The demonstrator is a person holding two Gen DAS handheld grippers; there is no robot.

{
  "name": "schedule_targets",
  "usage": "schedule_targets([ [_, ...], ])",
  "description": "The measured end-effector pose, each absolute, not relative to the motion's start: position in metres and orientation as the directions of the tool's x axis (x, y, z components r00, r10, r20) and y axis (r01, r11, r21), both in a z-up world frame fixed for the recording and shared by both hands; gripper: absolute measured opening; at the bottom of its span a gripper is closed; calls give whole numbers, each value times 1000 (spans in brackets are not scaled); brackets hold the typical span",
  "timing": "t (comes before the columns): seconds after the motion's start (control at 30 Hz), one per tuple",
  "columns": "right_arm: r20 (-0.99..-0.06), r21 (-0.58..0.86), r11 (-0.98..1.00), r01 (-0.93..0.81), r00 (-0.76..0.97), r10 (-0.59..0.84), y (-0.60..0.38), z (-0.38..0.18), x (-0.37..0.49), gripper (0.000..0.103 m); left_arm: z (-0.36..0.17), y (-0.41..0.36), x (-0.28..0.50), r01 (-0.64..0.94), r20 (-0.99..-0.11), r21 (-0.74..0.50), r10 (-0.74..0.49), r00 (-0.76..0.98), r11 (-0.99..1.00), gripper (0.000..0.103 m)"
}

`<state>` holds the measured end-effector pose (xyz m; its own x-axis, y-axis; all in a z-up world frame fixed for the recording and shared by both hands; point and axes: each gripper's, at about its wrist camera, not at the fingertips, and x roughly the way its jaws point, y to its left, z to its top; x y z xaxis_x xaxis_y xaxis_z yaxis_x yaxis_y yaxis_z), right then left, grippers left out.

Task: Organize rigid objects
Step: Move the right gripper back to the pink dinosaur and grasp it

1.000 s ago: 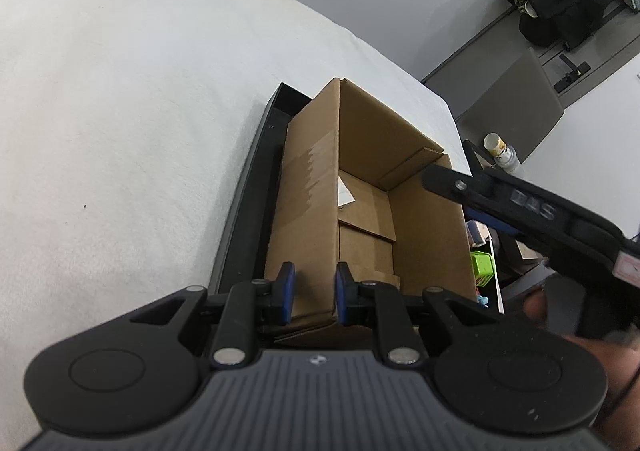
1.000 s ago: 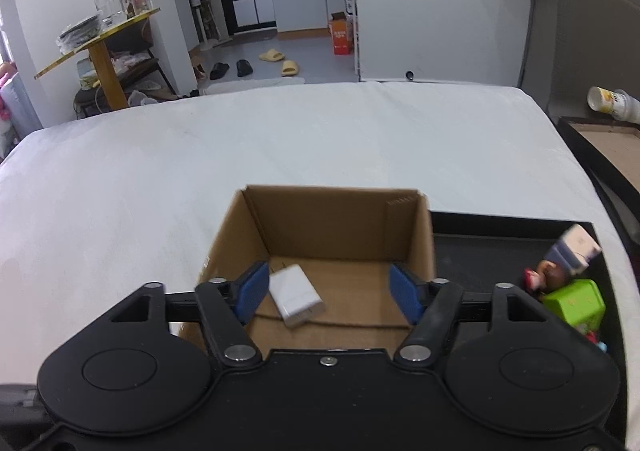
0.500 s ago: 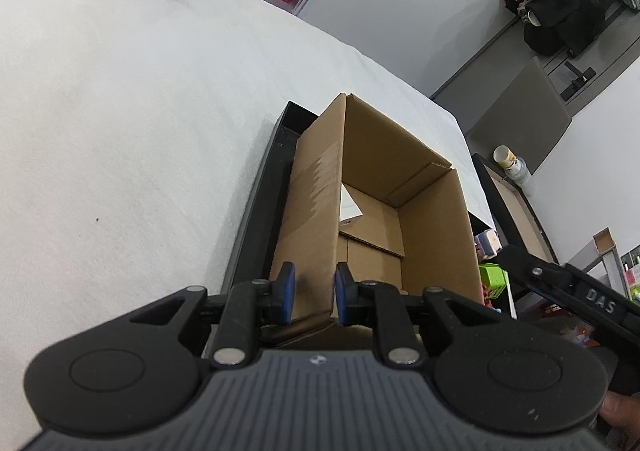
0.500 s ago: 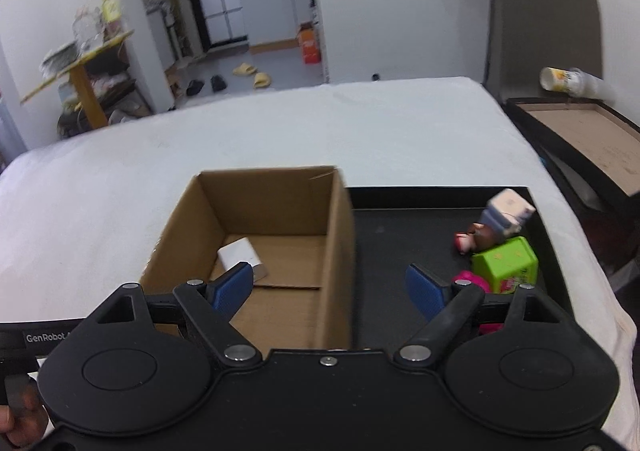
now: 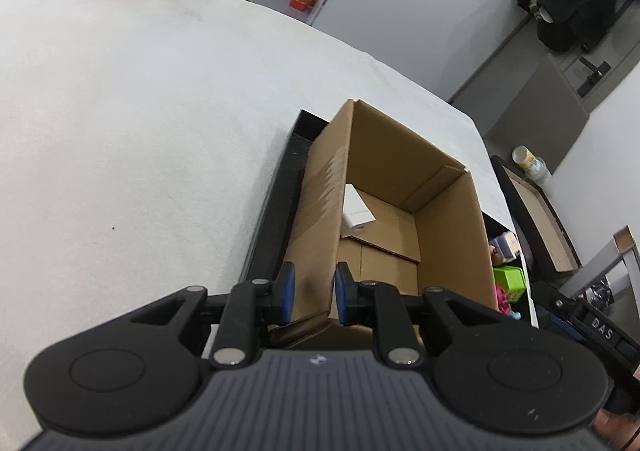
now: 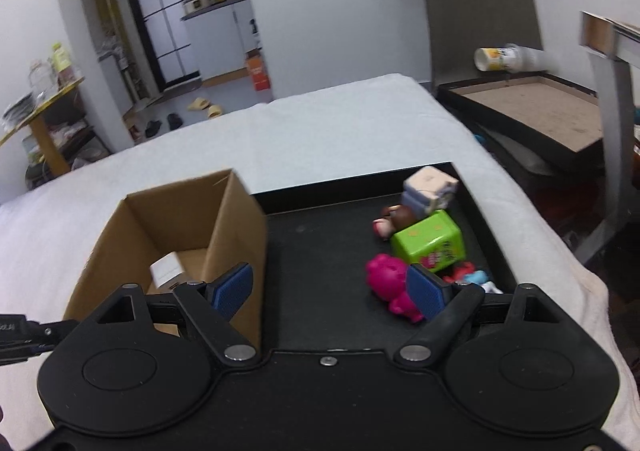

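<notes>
The left handheld gripper (image 5: 313,299) is matte black plastic, with two large rounded lobes, each pressed with a shallow circular recess, and a grey ribbed panel between them bearing a small pale emblem. Black linkage arms pinned by silver round screws carry short fingers faced with blue pads (image 5: 288,293). The right handheld gripper (image 6: 332,289) has the same black lobed body, silver pivot screws, one small screw at centre, and textured blue pads (image 6: 234,287). Seen from the left camera, its side shows white "DAS" lettering and bare skin below.
</notes>
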<state>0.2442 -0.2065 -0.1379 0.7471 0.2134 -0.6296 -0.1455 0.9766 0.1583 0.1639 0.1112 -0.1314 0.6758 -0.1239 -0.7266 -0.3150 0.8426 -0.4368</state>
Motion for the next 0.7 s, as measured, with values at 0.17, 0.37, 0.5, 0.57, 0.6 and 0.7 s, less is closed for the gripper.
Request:
schedule_targets([
  [0.17,-636,176,980,-91,750,184,-224,-153,249,83,-129,106,165,-326,-735,-400,-87,673,856,18],
  [0.37,-654,199,980,-9,744,140,-240,-170,257,82,-128,98,167,-329,-747,-360,-58,663,873,18],
  [0.5,-658,151,988,-23,743,118,-238,-184,264,73,-128,91,170,-325,-765,-300,-23,643,897,18],
  [0.57,-662,142,990,-23,741,113,-240,-190,270,67,-129,91,171,-335,-774,-292,-16,633,896,18],
  [0.6,-661,147,989,-16,742,110,-242,-192,273,66,-129,90,172,-338,-777,-287,-12,630,896,18],
  [0.7,-657,145,989,-8,747,102,-243,-196,281,66,-128,88,175,-343,-785,-266,4,620,901,18],
])
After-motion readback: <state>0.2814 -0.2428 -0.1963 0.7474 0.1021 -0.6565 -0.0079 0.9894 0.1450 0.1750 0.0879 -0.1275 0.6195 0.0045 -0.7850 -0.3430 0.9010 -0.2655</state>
